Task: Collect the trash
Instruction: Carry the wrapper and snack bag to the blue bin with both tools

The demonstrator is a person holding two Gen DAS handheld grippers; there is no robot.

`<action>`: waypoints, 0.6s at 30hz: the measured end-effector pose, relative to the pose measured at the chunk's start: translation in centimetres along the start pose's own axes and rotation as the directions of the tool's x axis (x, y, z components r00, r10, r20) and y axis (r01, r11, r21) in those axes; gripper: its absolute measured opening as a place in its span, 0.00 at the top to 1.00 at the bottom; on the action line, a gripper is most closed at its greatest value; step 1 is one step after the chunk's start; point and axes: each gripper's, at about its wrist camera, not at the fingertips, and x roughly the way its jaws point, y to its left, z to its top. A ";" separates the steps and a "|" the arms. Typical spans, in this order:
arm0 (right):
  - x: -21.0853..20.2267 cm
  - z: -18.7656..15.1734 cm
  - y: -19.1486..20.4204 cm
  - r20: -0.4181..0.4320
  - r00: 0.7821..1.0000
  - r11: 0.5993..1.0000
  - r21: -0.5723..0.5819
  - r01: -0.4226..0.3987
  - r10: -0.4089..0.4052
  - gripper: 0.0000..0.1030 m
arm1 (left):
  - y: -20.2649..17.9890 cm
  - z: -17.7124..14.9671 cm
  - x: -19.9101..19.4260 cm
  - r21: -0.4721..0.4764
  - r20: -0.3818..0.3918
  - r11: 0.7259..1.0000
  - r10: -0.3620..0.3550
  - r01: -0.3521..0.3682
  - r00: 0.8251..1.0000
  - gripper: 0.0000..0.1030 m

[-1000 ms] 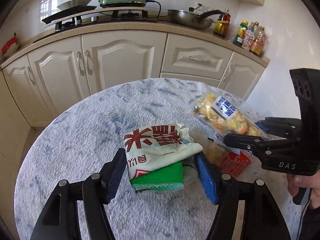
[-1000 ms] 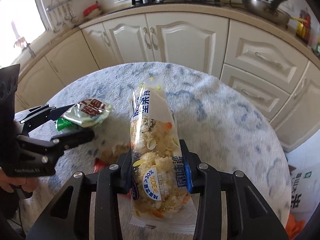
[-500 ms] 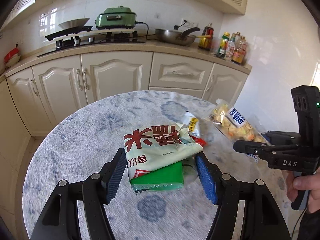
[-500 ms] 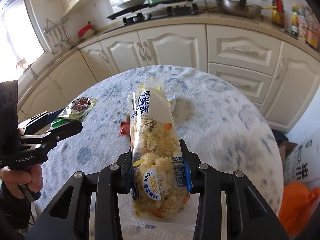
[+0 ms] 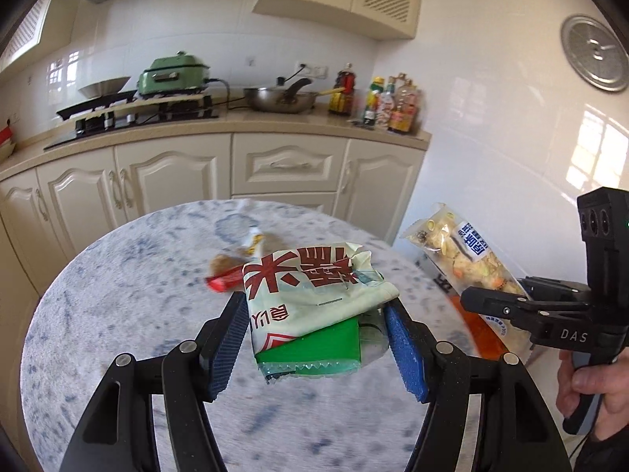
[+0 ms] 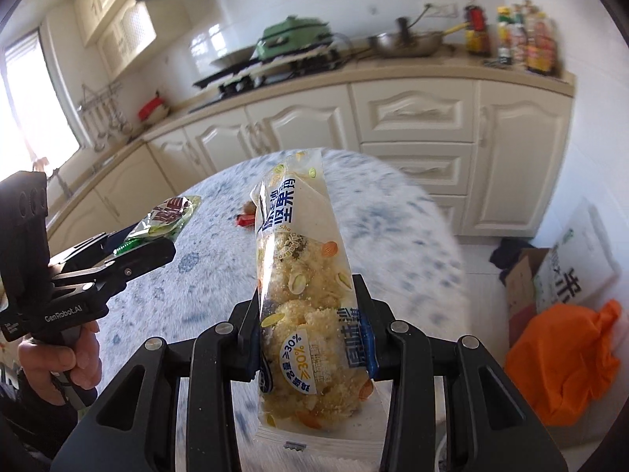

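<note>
My left gripper is shut on a crumpled white and green wrapper with red characters, held above the round table. My right gripper is shut on a clear snack packet full of crumbly pieces, which stands upright between its pads. Each view shows the other gripper in a hand: the right gripper with the snack packet, and the left gripper with the wrapper. A red wrapper and a small yellow-white wrapper lie on the table.
An orange bag, a cardboard box and a white sack are on the floor at the right. Cream cabinets and a counter with a wok and bottles run behind the table.
Both grippers have risen and drawn back from the table with their packets still held. The table looks farther off, and the scraps left on it now show to the left of the wrapper.
</note>
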 end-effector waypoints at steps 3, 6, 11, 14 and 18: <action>-3.3 -1.5 -1.5 0.035 0.999 0.999 0.022 0.038 -0.039 0.63 | -3.0 -0.2 -1.1 0.026 0.014 0.999 -0.032 0.032 0.999 0.38; -6.5 -2.8 -3.3 0.077 0.994 0.996 0.057 0.074 -0.079 0.63 | -6.3 0.0 -1.6 0.060 0.025 0.995 -0.082 0.081 0.996 0.38; -12.2 -5.5 -7.1 0.140 0.965 0.968 0.148 0.203 -0.223 0.63 | -12.3 -0.1 -0.9 0.153 -0.006 0.973 -0.176 0.175 0.984 0.38; -15.1 -7.5 -9.7 0.147 0.939 0.937 0.216 0.275 -0.310 0.63 | -15.9 -0.2 -0.1 0.183 -0.026 0.953 -0.242 0.243 0.970 0.38; -17.8 -10.6 -14.3 0.120 0.904 0.874 0.333 0.354 -0.411 0.63 | -20.6 -0.7 2.2 0.198 -0.104 0.917 -0.331 0.345 0.938 0.38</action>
